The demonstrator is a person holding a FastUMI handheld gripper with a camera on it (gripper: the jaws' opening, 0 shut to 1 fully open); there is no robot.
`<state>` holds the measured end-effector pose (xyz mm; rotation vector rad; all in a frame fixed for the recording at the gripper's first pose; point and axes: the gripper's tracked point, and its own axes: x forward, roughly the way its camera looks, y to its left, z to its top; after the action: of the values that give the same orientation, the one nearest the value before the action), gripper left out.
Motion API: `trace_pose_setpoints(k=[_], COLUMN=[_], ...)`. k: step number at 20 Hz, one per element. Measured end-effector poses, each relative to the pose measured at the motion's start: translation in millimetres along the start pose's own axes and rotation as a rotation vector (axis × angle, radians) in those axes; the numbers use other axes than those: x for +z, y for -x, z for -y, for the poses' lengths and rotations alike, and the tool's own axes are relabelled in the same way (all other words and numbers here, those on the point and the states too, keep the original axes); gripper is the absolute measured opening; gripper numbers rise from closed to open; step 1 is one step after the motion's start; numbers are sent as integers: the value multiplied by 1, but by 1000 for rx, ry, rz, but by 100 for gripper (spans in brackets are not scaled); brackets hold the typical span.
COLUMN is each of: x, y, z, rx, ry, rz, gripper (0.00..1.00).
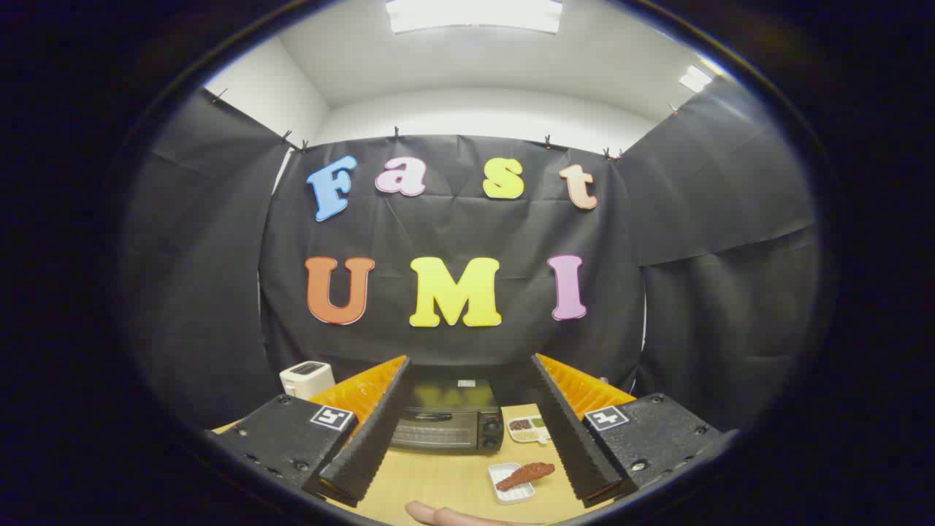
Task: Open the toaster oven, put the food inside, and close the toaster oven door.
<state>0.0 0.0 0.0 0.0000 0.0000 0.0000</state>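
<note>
On the wooden table [445, 482], well beyond the gripper [467, 431], stood the toaster oven [447, 420], its door shut and its handle running across the top of the glass. The gripper's fingers were spread wide apart and held nothing; the oven sat framed in the gap between them. Nearer, just inside the right finger, a reddish-brown piece of food [526, 475], possibly a chicken wing or a rib, lay on a small white rectangular tray [504, 491]. A second white dish [529, 429] holding dark and pale portions rested to the right of the oven, and a white pop-up toaster [307, 378] stood to the oven's left. Part of a person's finger [445, 516] showed at the near table edge. No step of the task appeared begun. Risks from this position: a hurried approach to the handle could catch only one finger on it, so that the door springs back; a low sweep of the right finger could knock the tray or tip the food off it.
</note>
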Motion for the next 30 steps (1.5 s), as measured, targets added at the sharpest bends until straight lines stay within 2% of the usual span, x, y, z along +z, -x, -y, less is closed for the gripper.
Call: trace_pose_setpoints(k=[12, 18, 24, 30], x=[-7, -39, -86, -144], y=[-23, -49, -103, -187], z=[-15, -39, -61, -76], rx=[43, 49, 44, 59], ry=[-6, -12, 15, -8], rz=[-26, -80, -167, -263], gripper=[100, 100, 100, 100])
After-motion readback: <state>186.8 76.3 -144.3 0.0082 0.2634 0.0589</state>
